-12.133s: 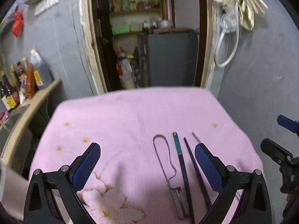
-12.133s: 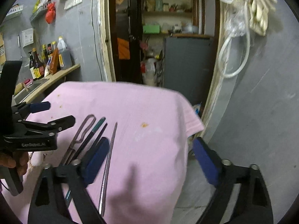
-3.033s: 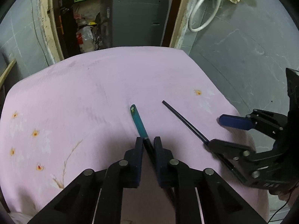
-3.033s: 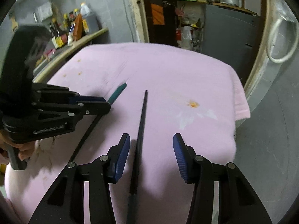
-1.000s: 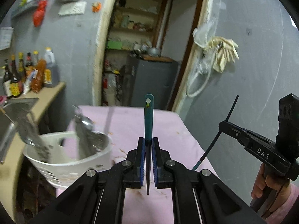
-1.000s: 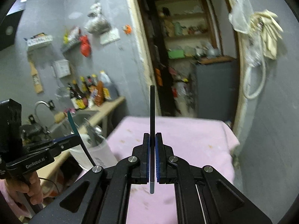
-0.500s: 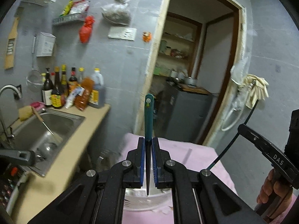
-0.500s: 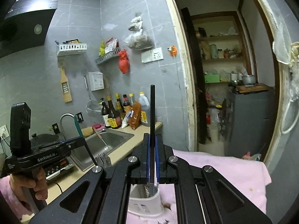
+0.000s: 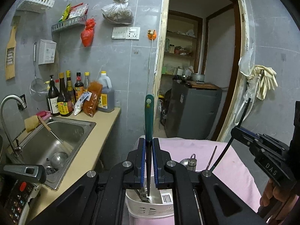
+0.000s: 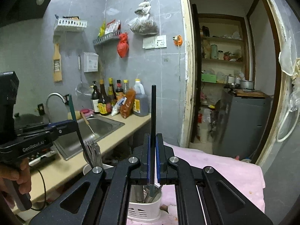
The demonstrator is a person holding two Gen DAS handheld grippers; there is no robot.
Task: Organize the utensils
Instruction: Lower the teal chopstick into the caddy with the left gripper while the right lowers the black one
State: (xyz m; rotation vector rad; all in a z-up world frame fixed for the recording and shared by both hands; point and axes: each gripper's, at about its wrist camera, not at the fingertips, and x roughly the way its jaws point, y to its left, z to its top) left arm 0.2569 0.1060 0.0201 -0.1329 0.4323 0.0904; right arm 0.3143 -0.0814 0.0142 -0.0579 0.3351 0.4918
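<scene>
My left gripper (image 9: 149, 144) is shut on a green-topped chopstick (image 9: 149, 112) that stands upright, its thin dark tip hanging inside the white utensil basket (image 9: 150, 210). My right gripper (image 10: 152, 140) is shut on a black chopstick (image 10: 153, 105), also upright, above the same white utensil basket (image 10: 144, 211). In the left wrist view the right gripper (image 9: 238, 131) shows at the right with the black chopstick (image 9: 243, 110). In the right wrist view the left gripper (image 10: 73, 123) shows at the left with the green-topped chopstick (image 10: 72, 106). Several metal utensils (image 10: 92, 153) stand in the basket.
The basket sits on a pink cloth (image 9: 234, 168). A steel sink (image 9: 54, 136) with a tap (image 9: 11, 101) lies left in a beige counter (image 9: 105, 129), with sauce bottles (image 9: 61, 97) behind. An open doorway (image 9: 198, 75) and grey cabinet (image 9: 193, 108) are ahead.
Both grippers have swung left toward the sink side and drawn in over the white basket, each chopstick still clamped upright. The basket now lies directly below both sets of jaws.
</scene>
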